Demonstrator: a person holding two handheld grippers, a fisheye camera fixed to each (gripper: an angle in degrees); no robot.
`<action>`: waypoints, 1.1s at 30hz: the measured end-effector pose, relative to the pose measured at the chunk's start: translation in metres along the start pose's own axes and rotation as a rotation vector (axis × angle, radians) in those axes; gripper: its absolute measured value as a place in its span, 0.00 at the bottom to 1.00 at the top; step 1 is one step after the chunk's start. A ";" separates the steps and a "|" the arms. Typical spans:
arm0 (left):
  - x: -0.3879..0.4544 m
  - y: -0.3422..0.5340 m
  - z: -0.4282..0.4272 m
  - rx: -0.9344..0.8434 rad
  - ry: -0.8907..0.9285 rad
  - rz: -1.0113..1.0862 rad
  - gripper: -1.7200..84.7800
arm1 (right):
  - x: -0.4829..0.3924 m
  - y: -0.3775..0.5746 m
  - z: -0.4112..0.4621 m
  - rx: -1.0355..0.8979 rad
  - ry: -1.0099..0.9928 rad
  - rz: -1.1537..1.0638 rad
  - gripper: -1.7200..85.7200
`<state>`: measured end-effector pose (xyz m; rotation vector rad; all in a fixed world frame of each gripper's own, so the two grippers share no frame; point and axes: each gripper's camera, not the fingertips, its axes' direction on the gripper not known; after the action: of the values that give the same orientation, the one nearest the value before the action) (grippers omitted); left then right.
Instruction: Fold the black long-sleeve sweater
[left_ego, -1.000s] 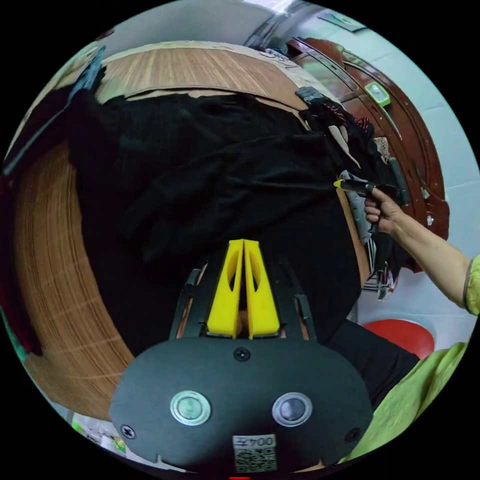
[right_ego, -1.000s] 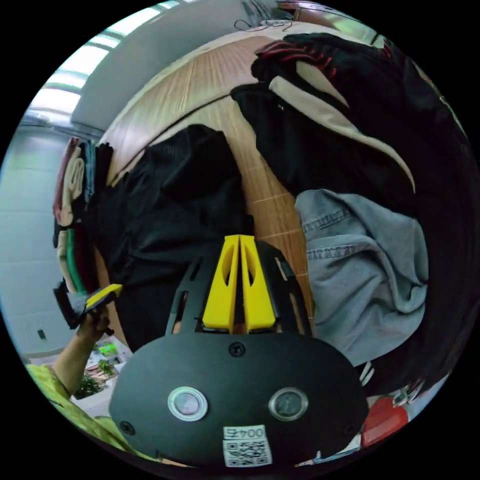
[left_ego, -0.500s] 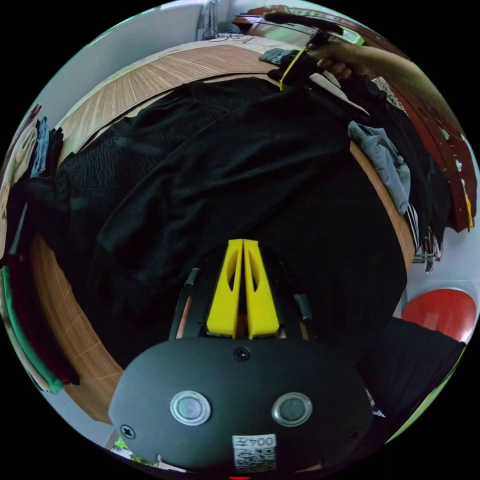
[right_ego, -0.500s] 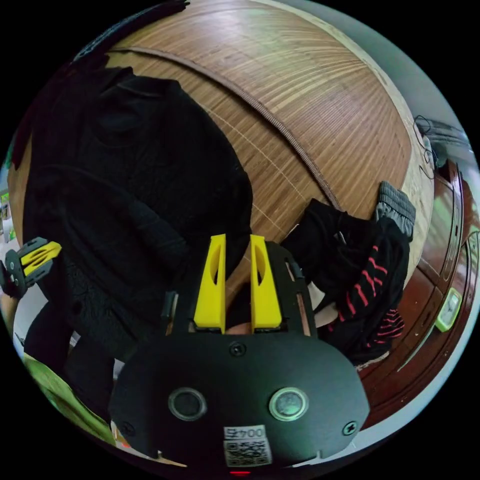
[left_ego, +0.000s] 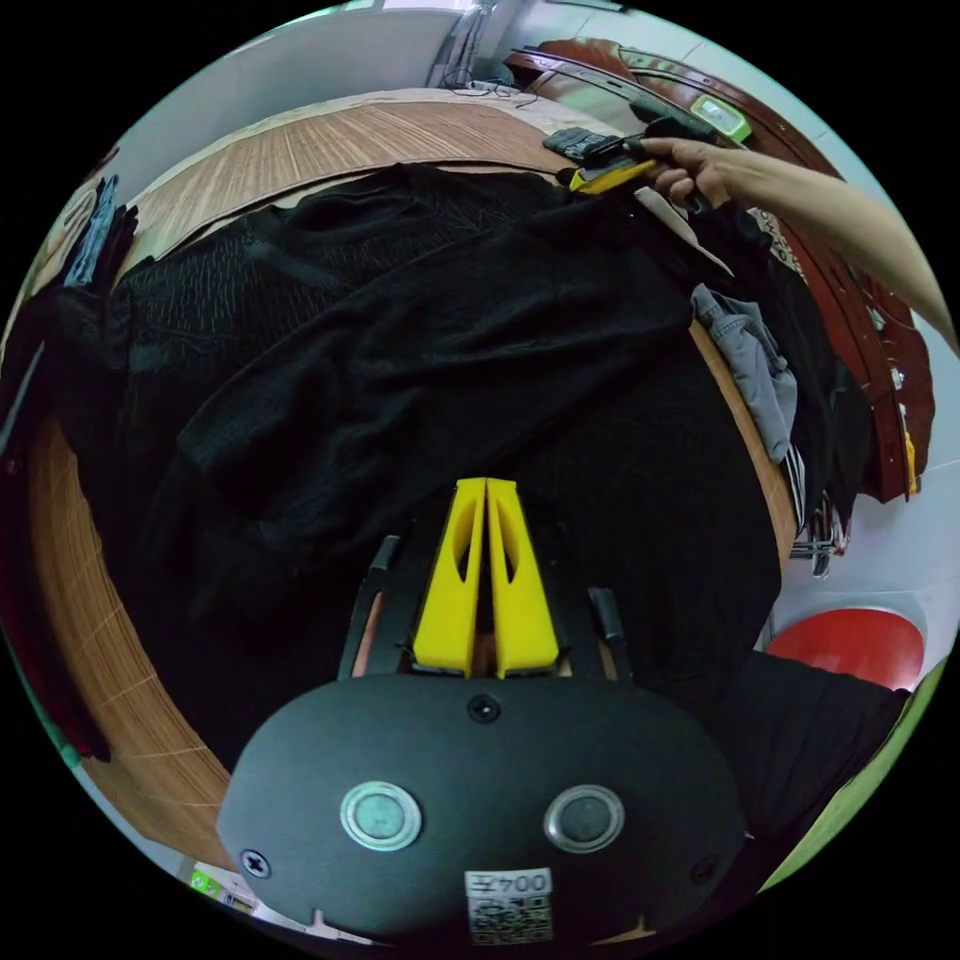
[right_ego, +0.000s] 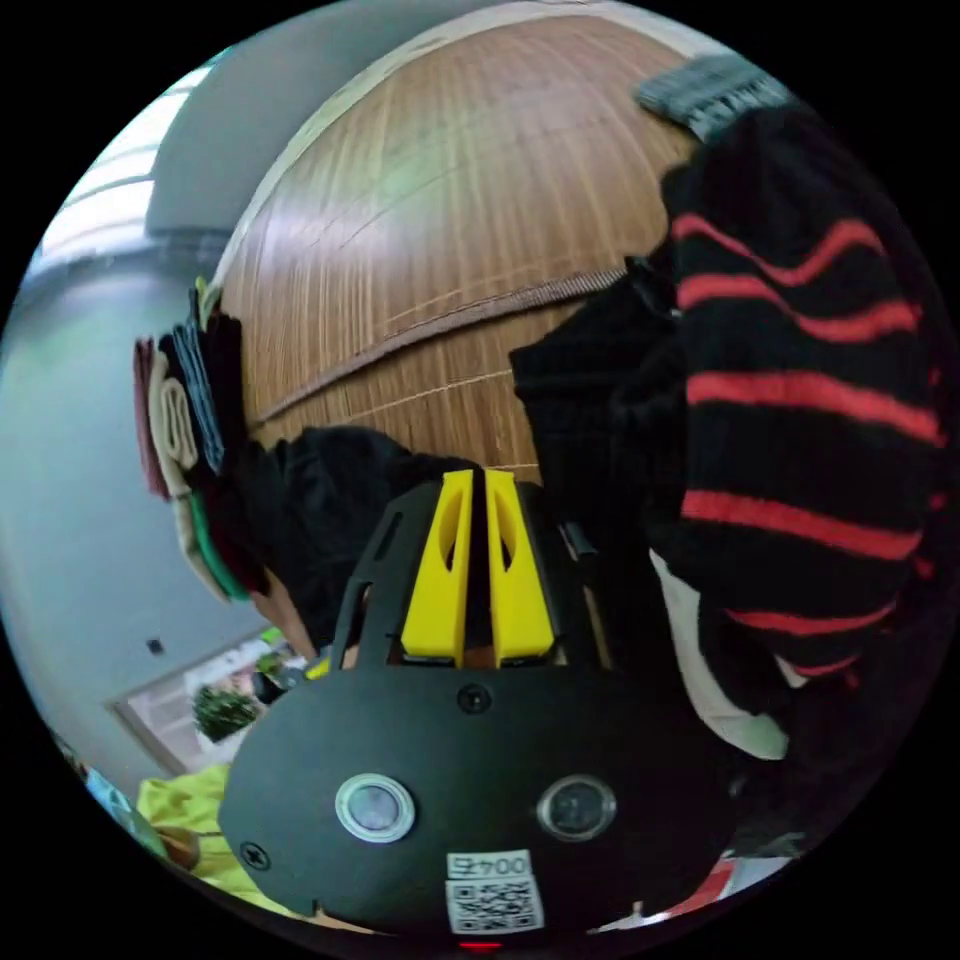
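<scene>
Sweater lies spread over the wooden bed mat. Left gripper stays pressed together above its near hem. Right gripper, at one o'clock, has closed from half a second ago, beside the red-striped garment.

Left gripper view: your left gripper sits over the near part of the sweater, which lies spread across the mat. Your right gripper meets the sweater's far edge, held by your hand. To the right of the sweater, a pile of clothes lies along the mat's edge; below that pile is a stool.

Right gripper view: your right gripper sits between the sweater on the left and a striped garment on the right. A stack of folded clothes lies at the mat's left edge.
</scene>
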<state>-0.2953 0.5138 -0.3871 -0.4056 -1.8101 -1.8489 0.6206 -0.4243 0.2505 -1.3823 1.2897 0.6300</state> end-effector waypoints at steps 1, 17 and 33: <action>0.003 -0.003 -0.001 -0.004 0.002 -0.002 0.02 | 0.011 0.004 0.001 0.024 -0.077 0.053 0.07; 0.061 -0.051 -0.031 -0.025 0.031 -0.013 0.03 | -0.036 0.269 0.029 0.286 0.357 -0.360 0.08; 0.028 -0.038 -0.186 0.082 -0.240 -0.290 0.12 | -0.107 0.315 0.150 0.040 0.563 -0.430 0.01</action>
<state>-0.3132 0.3248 -0.4153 -0.3624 -2.1982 -1.9765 0.3437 -0.1919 0.1974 -1.8061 1.3538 -0.0925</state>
